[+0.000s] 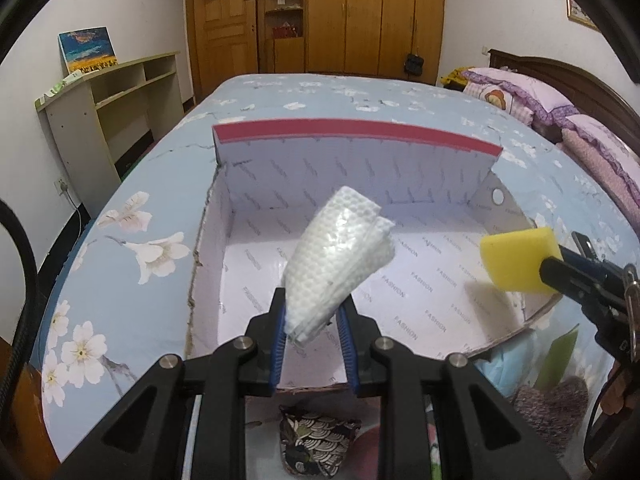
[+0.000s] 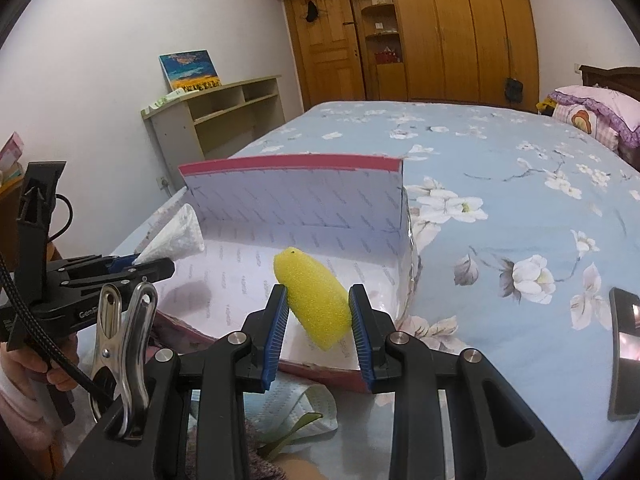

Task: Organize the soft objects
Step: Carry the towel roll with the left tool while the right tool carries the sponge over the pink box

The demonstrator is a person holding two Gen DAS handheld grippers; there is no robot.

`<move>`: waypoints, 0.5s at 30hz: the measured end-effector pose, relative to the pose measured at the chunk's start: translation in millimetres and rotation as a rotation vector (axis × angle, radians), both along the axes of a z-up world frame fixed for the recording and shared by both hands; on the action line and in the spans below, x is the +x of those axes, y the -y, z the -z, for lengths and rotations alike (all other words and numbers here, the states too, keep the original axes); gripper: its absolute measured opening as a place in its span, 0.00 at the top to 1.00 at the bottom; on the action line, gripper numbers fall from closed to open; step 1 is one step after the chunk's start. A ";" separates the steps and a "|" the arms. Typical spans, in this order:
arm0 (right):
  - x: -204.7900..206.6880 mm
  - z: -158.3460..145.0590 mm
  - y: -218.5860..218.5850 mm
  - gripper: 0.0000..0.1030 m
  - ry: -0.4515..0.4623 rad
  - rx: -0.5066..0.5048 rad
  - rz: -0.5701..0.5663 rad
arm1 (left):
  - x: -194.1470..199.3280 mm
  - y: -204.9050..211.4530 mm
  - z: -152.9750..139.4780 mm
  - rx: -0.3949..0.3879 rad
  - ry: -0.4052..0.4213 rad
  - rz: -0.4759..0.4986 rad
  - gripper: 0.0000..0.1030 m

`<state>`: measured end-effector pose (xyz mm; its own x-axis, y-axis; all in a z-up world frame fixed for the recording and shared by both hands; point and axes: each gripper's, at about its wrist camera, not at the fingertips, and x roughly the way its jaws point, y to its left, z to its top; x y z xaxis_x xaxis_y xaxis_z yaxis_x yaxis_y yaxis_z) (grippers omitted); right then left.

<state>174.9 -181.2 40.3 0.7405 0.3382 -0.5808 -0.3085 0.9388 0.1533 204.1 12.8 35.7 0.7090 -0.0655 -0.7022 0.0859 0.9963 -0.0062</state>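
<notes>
Gripping a dimpled, seemingly folded white cloth (image 1: 340, 256), left claw (image 1: 314, 320); right claw (image 2: 318, 320) pinches yellow sponge (image 2: 314, 300).

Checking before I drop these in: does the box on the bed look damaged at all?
Yes. The open box has a ragged, torn cardboard edge down its left wall, seen from the left wrist. Its inside floor looks bare; nothing spilled.

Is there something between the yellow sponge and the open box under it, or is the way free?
Nothing visible blocks it. The yellow sponge, held in the right tongs, hangs over the open box, whose floor below looks bare.
</notes>
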 end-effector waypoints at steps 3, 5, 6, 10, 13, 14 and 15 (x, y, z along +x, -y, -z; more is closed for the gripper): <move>3.3 4.9 1.3 0.69 -0.009 -0.008 0.008 | 1.6 1.2 2.8 0.002 -0.007 -0.001 0.75; 4.3 7.5 1.5 0.69 -0.014 -0.017 0.012 | 2.9 0.8 4.4 -0.001 -0.012 -0.005 0.75; 4.4 8.2 1.6 0.69 -0.013 -0.022 0.013 | 3.3 0.8 4.9 -0.002 -0.013 -0.005 0.75; 3.5 9.3 -1.2 0.69 -0.011 -0.042 0.011 | 4.1 1.8 6.9 0.001 -0.020 -0.005 0.75; 3.5 9.5 -5.0 0.68 -0.008 -0.061 0.002 | 2.8 2.1 6.7 0.006 -0.020 -0.012 0.70; 3.7 10.0 -6.7 0.68 -0.008 -0.074 0.001 | 2.3 2.1 6.5 0.005 -0.020 -0.013 0.64; 3.0 9.7 -7.6 0.68 -0.008 -0.077 0.000 | 1.8 2.4 6.0 0.002 -0.020 -0.014 0.62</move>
<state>177.9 -173.6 30.6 0.7359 0.2924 -0.6107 -0.3074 0.9479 0.0834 205.9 10.4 29.6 0.6955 -0.0537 -0.7165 0.0714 0.9974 -0.0054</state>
